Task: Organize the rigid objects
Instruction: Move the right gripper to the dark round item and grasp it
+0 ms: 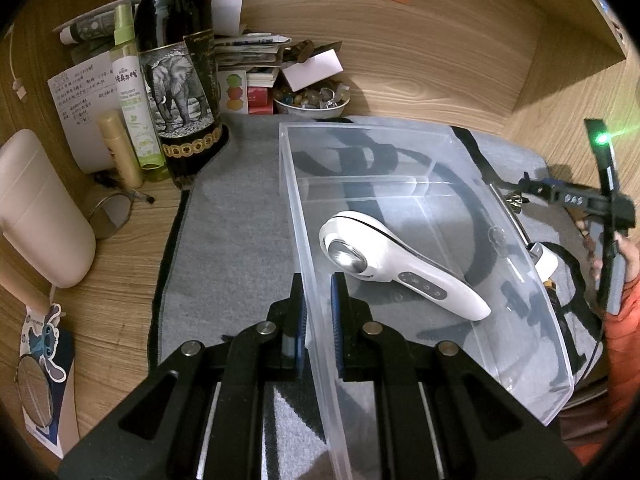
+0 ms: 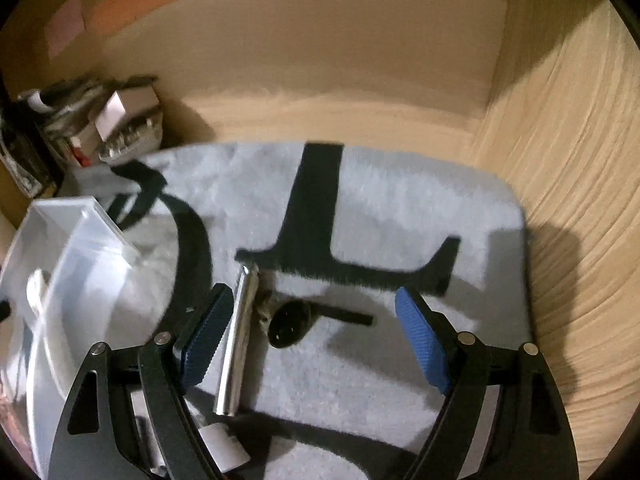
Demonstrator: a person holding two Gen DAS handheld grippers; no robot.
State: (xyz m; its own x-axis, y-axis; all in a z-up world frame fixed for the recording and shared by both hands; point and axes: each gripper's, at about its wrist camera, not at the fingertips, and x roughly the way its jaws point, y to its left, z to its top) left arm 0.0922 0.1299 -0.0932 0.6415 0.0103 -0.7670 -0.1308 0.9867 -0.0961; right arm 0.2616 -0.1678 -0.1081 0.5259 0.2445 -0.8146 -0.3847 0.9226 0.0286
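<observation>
My left tool (image 1: pixel 318 312) clamped on the clear bin's (image 1: pixel 500 184) near wall, white handheld device (image 1: pixel 394 264) lying inside at one o'clock, my right tool (image 2: pixel 316 340) spread wide over a metal tube (image 2: pixel 240 336) on the grey mat (image 2: pixel 400 208), desk (image 1: pixel 120 280) beneath.

White handheld device (image 1: pixel 400 264) flat inside clear bin (image 1: pixel 516 344).

Between the left claw's (image 1: pixel 318 320) blue ribbed pads (image 1: pixel 337 320) stands the clear bin (image 1: pixel 520 320) wall; ahead inside lies a white device (image 1: pixel 400 268). Beneath spreads a grey mat (image 1: pixel 232 220) with black strokes. The right claw (image 2: pixel 316 340) straddles a silver tube (image 2: pixel 240 340) and a black disc (image 2: pixel 290 324).
</observation>
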